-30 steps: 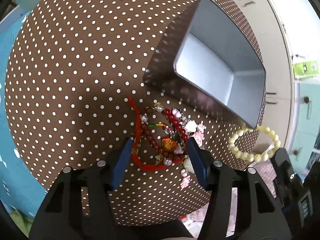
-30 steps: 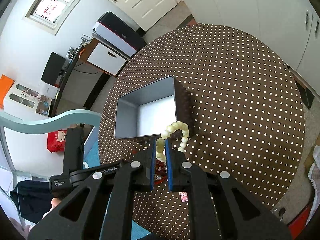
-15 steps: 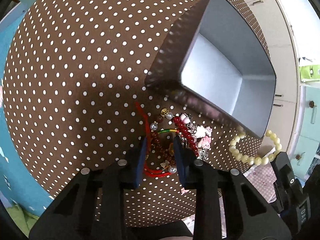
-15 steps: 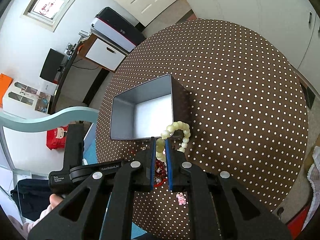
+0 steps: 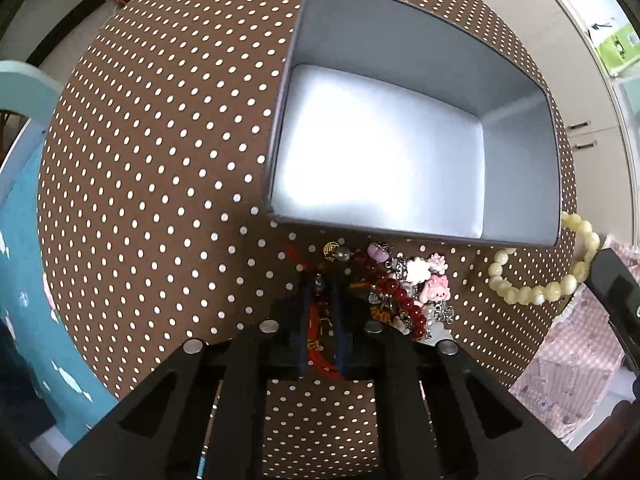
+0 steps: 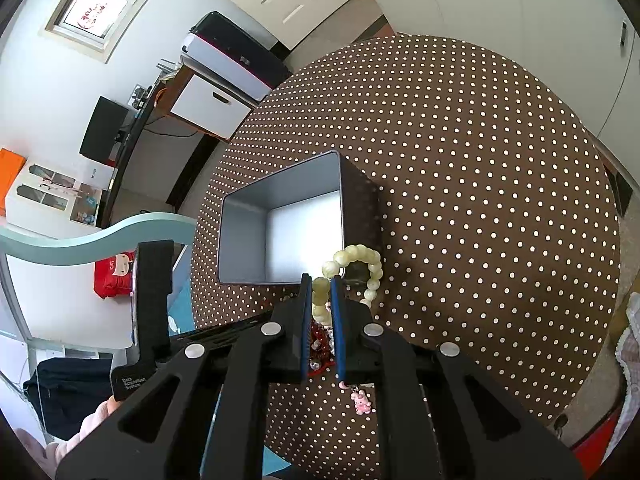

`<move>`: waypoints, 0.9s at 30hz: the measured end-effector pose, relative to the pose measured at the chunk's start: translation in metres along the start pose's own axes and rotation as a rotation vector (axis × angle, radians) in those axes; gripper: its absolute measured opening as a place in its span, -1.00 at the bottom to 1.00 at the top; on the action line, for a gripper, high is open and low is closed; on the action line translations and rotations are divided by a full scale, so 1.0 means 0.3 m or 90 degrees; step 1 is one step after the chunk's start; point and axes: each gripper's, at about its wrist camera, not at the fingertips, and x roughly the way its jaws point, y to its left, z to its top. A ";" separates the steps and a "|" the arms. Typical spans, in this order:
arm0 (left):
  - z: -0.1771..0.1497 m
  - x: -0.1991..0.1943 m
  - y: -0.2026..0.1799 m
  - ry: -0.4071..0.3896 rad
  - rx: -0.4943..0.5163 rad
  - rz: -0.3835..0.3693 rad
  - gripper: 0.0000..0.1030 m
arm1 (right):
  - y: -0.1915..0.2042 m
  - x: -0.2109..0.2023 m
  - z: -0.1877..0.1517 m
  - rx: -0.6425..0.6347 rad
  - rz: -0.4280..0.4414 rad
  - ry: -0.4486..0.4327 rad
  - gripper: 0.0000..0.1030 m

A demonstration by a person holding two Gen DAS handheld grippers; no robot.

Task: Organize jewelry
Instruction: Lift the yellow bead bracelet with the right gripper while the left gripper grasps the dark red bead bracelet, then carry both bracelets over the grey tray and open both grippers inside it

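An empty grey box (image 5: 384, 152) stands on the brown polka-dot table (image 5: 160, 160). My left gripper (image 5: 320, 286) is shut on a red cord bracelet (image 5: 318, 332) from the jewelry pile (image 5: 404, 292) of red beads and pink charms in front of the box. My right gripper (image 6: 321, 285) is shut on a pale green bead bracelet (image 6: 360, 266), held just in front of the box (image 6: 288, 224). The bead bracelet also shows in the left wrist view (image 5: 540, 280) at the box's right corner. A pink charm (image 6: 361, 400) hangs below the right gripper.
A light blue chair (image 6: 100, 236) stands at the table's left edge. White cabinets (image 6: 500, 8) line the far wall. A desk with a printer (image 6: 232, 60) stands beyond the table. Pink checked fabric (image 5: 580, 368) lies past the table's right edge.
My left gripper closed on the red cord bracelet and rose, moving toward the box. My right gripper kept the bead bracelet and stayed near the box corner.
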 end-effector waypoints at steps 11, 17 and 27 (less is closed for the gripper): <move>0.026 -0.049 -0.033 -0.006 -0.003 -0.011 -0.86 | -0.007 0.000 0.008 0.007 0.007 -0.001 -0.84; 0.028 -0.110 -0.016 -0.021 -0.009 -0.036 -0.86 | 0.007 -0.024 0.004 -0.002 0.013 -0.013 -0.84; -0.002 -0.257 -0.003 -0.076 -0.014 -0.063 -0.86 | 0.043 -0.094 -0.028 -0.024 0.028 -0.042 -0.84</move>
